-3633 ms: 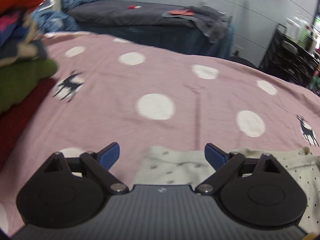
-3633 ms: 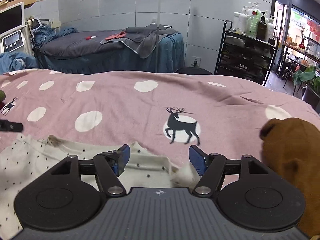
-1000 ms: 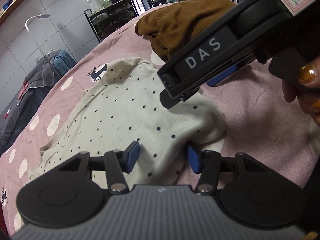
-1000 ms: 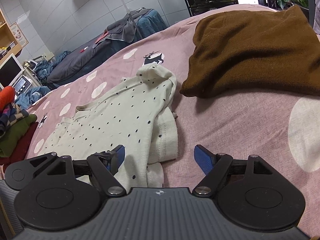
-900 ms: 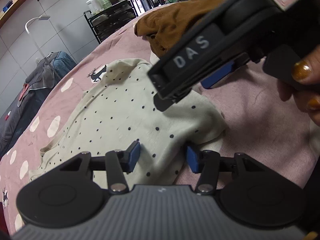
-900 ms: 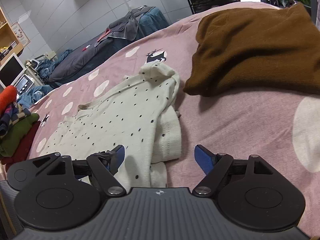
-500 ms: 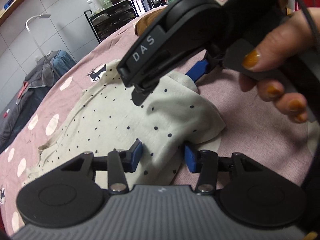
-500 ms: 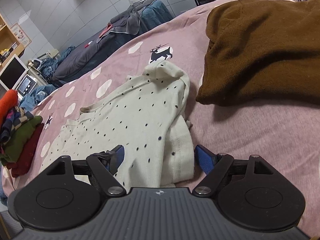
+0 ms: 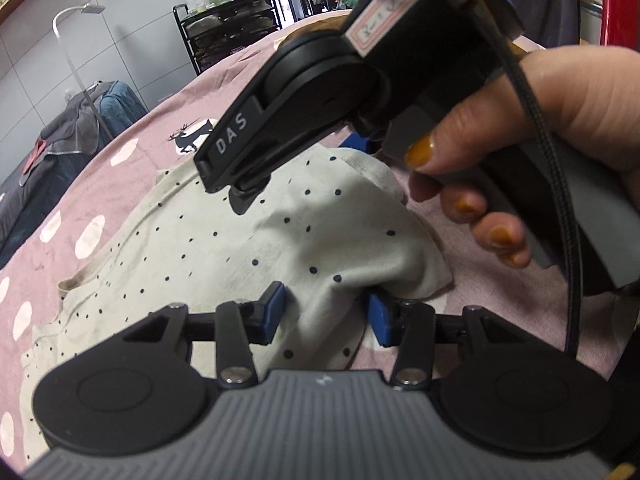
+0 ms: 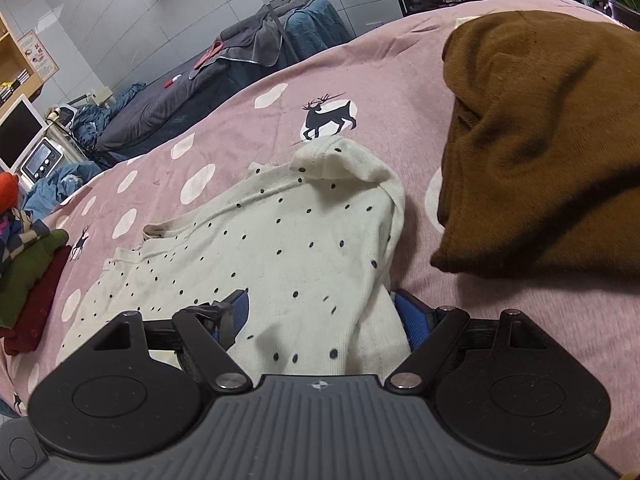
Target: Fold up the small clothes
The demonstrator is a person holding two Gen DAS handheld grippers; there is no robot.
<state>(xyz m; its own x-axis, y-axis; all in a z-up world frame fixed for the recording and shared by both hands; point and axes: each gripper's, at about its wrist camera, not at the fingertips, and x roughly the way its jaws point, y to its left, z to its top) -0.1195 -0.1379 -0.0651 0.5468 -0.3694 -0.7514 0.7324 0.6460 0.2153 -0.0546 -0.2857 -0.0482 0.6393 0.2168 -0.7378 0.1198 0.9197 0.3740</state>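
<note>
A small cream garment with dark dots lies on the pink bedspread, its near edge bunched. My left gripper is open, its blue pads either side of a raised fold at the garment's near corner. My right gripper is open too, astride the garment at its near hem, cloth lying between the blue pads. In the left wrist view the right gripper's black body, held in a hand, hovers over the garment.
A brown knitted garment lies in a heap right of the cream one. A stack of folded clothes sits at the bed's left edge. A dark treatment bed and a black shelf trolley stand beyond.
The right gripper has moved forward over the garment's hem so cloth now lies between its pads. The left gripper's pads have narrowed slightly around the fold.
</note>
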